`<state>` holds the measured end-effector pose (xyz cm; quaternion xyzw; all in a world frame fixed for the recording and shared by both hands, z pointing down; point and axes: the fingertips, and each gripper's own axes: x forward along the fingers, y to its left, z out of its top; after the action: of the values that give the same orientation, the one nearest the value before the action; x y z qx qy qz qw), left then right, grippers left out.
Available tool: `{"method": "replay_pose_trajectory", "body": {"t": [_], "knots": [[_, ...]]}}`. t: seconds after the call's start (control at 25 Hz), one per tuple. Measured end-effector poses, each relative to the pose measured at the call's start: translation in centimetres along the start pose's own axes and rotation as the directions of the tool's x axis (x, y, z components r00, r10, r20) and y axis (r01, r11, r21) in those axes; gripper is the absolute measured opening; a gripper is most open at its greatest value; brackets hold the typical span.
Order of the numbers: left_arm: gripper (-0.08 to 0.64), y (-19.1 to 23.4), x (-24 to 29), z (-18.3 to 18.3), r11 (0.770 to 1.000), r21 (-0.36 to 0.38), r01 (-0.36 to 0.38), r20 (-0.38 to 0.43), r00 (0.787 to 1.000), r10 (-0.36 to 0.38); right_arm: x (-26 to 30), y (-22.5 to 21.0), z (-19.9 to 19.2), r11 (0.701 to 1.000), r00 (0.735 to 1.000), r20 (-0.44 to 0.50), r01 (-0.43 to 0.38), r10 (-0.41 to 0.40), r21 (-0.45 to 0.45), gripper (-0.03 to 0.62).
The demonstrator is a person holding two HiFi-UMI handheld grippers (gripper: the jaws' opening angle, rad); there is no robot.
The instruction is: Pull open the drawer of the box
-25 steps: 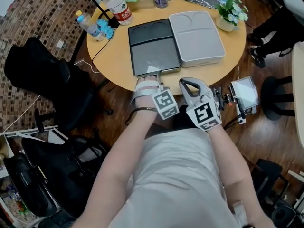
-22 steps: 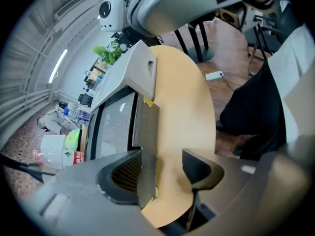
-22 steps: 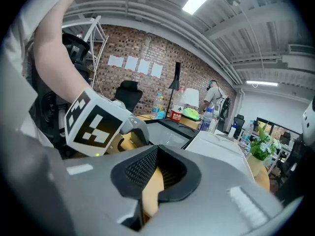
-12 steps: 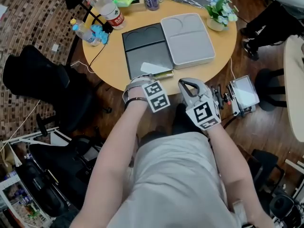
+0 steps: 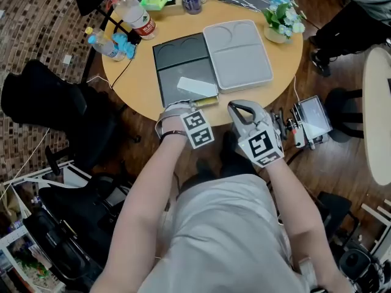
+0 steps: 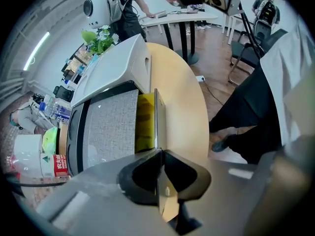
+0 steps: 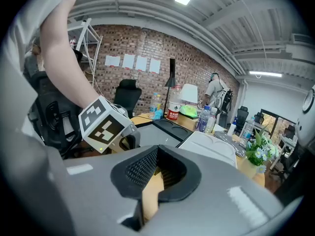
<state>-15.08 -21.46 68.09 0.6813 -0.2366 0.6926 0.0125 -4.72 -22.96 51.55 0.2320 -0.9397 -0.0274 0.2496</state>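
Nearest, the right gripper [image 7: 157, 152] hangs off the table's near edge, well apart from the boxes. Its own view shows the two black pads pressed together with nothing between them, only a slice of the tabletop showing through the gap below. That view also catches the left gripper's marker cube [image 7: 105, 124] from the side, and a brick wall [image 7: 133, 48] far behind, neither of which the head view shows in that way.

Just beyond, the left gripper [image 6: 158, 154] is at the table [image 5: 135, 84] edge. From the head view its jaws sit under the hand and cube, so the grip cannot be read there. The left gripper view settles it: the jaws are clamped on the thin front panel [image 6: 156, 114] of the drawer [image 5: 206, 101].

The drawer stands partly out of the dark box [image 5: 183, 63]. From above only a narrow yellow strip shows at the box's near edge, while the left gripper view looks into a broad yellow gap between panel and box.

A grey box [image 5: 239, 52] touches the dark one on its right. Farther back stand bottles [image 5: 131, 13] and a small plant [image 5: 281, 18]
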Motion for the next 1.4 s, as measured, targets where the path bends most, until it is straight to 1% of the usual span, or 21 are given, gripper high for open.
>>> {"method": "replay_pose_trajectory", "body": {"t": [0.12, 0.32, 0.48, 0.6, 0.72, 0.88, 1.04, 1.24, 1.4], "knots": [[0.029, -0.7, -0.3, 0.0, 1.000, -0.013, 0.019, -0.002, 1.000, -0.019, 0.2, 0.0, 0.2, 1.000, 1.000, -0.004, -0.014, 0.014, -0.012, 0.008], [0.029, -2.5, -0.9, 0.0, 0.999, -0.023, 0.025, 0.005, 1.000, -0.025, 0.0, 0.7, 0.5, 1.000, 1.000, 0.003, -0.024, 0.024, -0.013, 0.008], [0.029, -4.6, -1.5, -0.1, 0.999, -0.026, 0.035, 0.012, 0.999, -0.035, -0.8, 2.2, 0.3, 1.000, 1.000, -0.005, -0.019, 0.019, -0.010, 0.008], [0.028, -6.4, -2.0, -0.1, 0.998, -0.030, 0.050, 0.019, 0.999, -0.049, -1.6, 3.4, -0.2, 1.000, 0.999, -0.031, -0.019, 0.018, -0.022, 0.008], [0.028, -7.9, -2.4, -0.1, 0.998, -0.035, 0.051, 0.029, 0.998, -0.050, -2.3, 4.8, -0.4, 1.000, 1.000, -0.027, -0.011, 0.011, -0.019, 0.008], [0.028, -9.8, -2.9, 0.1, 0.998, -0.030, 0.059, 0.041, 0.997, -0.058, -3.9, 6.6, -1.3, 1.000, 0.998, -0.064, 0.008, -0.009, -0.023, 0.008], [0.026, -11.9, -3.5, -0.4, 0.995, -0.032, 0.091, 0.038, 0.995, -0.090, -4.7, 8.4, -1.0, 1.000, 0.999, -0.036, 0.026, -0.026, -0.007, 0.008], [0.026, -13.7, -3.9, -0.4, 0.995, -0.027, 0.097, 0.043, 0.994, -0.096, -6.2, 10.0, -1.3, 0.999, 0.998, -0.047, 0.040, -0.040, -0.012, 0.008], [0.025, -14.7, -4.1, 0.0, 0.993, -0.025, 0.116, 0.043, 0.992, -0.115, -7.0, 10.3, -1.4, 0.999, 0.998, -0.048, 0.045, -0.046, -0.020, 0.008]]}}
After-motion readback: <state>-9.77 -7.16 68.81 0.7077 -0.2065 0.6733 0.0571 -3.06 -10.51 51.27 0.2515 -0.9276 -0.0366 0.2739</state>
